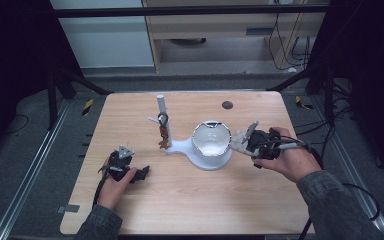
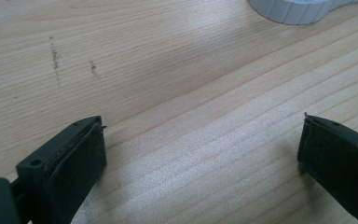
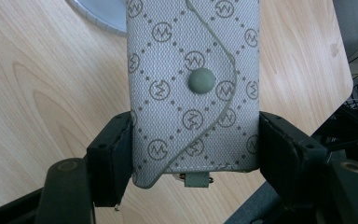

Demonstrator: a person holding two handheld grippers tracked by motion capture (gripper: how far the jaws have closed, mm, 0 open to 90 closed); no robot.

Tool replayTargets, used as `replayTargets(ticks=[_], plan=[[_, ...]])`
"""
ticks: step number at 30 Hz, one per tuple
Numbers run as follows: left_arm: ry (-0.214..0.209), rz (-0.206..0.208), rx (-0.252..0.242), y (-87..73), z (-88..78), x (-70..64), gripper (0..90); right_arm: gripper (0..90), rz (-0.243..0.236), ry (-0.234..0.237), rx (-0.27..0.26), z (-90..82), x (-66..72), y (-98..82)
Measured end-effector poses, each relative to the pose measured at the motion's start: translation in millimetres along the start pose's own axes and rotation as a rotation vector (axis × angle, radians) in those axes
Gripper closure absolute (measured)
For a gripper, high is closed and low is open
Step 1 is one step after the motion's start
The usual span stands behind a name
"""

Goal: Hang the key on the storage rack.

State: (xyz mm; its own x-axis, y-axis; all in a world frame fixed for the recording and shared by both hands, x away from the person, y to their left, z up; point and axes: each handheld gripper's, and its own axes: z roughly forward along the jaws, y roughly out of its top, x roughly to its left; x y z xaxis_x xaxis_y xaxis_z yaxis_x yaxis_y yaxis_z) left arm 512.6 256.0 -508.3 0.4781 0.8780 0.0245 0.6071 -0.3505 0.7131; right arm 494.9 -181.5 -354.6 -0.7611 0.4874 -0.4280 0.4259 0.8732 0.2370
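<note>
My right gripper (image 1: 244, 143) is shut on a grey patterned snap pouch (image 1: 237, 139), just right of the white bowl (image 1: 211, 141). In the right gripper view the jaws press on both long sides of the pouch (image 3: 193, 60), whose flap with its round snap faces the camera; a small metal part sticks out at its near end. My right gripper (image 3: 196, 140) holds it over the tabletop. My left gripper (image 1: 141, 174) rests on the table at the front left, open. Nothing but bare wood lies between the jaws of my left gripper (image 2: 203, 135).
The bowl sits on a white stand base (image 1: 180, 146) with an upright white post (image 1: 161, 107); a dark ring with a small brown piece (image 1: 163, 129) hangs from its peg. A dark round spot (image 1: 227, 105) marks the far table. The base's ribbed edge (image 2: 298, 11) lies ahead of the left gripper.
</note>
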Motion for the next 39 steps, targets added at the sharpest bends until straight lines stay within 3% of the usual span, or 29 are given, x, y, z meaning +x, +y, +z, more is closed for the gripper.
replayTargets(ticks=[16,39], plan=[[0.0,-0.002,-0.004,0.0,0.2,-0.2,0.4,31.4,-0.057,-0.002,0.0,2.5,7.1,35.9],[0.0,-0.001,-0.003,0.0,0.1,-0.2,0.5,31.4,-0.11,0.001,0.017,10.3,16.4,68.9]])
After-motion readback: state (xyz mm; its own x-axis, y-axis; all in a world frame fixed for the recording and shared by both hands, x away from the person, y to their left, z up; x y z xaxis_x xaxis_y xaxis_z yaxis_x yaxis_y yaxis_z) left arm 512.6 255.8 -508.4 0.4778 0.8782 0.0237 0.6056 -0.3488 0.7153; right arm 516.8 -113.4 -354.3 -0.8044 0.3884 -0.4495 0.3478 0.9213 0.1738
